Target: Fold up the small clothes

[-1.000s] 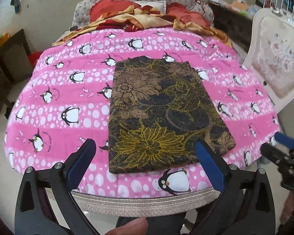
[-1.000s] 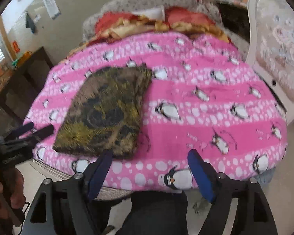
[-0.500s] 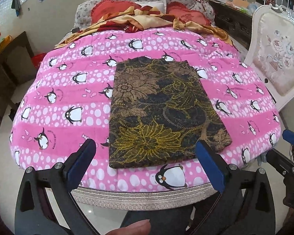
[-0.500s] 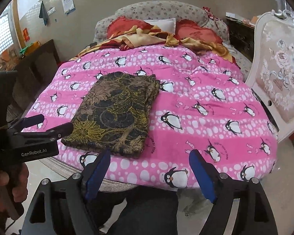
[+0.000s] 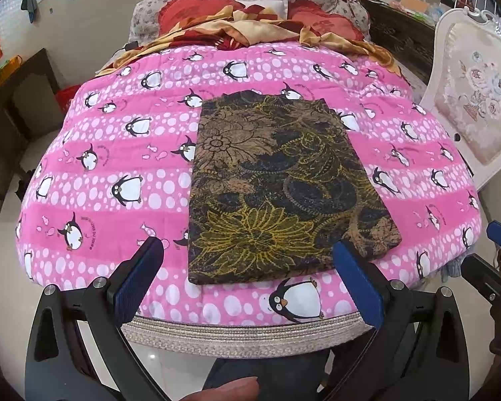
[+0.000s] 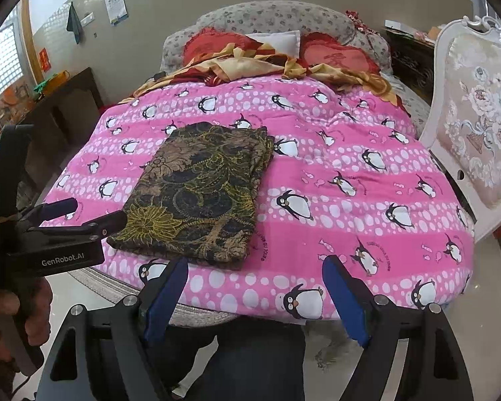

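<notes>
On the pink penguin quilt, the folded garment lay flat, long axis toward the pillows, under-layers hidden; left hand-held gripper and right hand-held gripper gaped empty.

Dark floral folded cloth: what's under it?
The dark brown-and-gold floral folded cloth lies flat on the pink penguin-print quilt. Quilt shows all around it; the patch beneath, and anything between the folds, is hidden.
</notes>
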Tool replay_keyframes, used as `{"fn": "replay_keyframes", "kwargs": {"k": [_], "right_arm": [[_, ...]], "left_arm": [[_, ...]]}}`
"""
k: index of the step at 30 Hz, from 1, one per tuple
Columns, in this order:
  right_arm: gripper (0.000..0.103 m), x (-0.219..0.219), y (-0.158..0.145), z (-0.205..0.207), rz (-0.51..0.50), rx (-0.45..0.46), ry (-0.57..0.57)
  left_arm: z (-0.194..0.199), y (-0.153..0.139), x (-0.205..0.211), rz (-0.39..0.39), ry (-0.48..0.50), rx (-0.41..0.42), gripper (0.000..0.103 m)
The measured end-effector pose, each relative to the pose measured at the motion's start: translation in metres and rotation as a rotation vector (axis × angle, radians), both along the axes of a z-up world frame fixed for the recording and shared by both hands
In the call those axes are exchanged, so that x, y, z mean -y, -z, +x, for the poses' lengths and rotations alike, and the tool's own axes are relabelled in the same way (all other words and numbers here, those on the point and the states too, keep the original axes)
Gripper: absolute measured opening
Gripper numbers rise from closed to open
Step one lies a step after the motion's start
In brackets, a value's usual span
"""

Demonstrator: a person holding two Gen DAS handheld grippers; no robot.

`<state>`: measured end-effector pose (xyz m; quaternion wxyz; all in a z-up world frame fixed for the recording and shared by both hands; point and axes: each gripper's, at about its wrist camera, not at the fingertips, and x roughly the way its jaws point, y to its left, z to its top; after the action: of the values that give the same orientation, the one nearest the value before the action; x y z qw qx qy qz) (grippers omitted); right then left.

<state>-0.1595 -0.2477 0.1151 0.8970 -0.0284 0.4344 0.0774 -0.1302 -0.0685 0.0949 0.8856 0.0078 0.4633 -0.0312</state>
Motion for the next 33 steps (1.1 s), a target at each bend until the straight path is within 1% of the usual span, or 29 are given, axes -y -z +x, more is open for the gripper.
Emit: {"fn": "replay_keyframes", "kwargs": {"k": [18, 33], "right_arm": [[0.080, -0.001, 0.006, 0.009, 0.007, -0.022, -0.006], [0.080, -0.002, 0.005, 0.013, 0.010, -0.022, -0.006]], "left_arm": [[0.010, 0.013, -0.002, -0.004, 0.004, -0.034, 0.102], [0.014, 0.018, -0.004, -0.024, 0.004, -0.053, 0.102]]}}
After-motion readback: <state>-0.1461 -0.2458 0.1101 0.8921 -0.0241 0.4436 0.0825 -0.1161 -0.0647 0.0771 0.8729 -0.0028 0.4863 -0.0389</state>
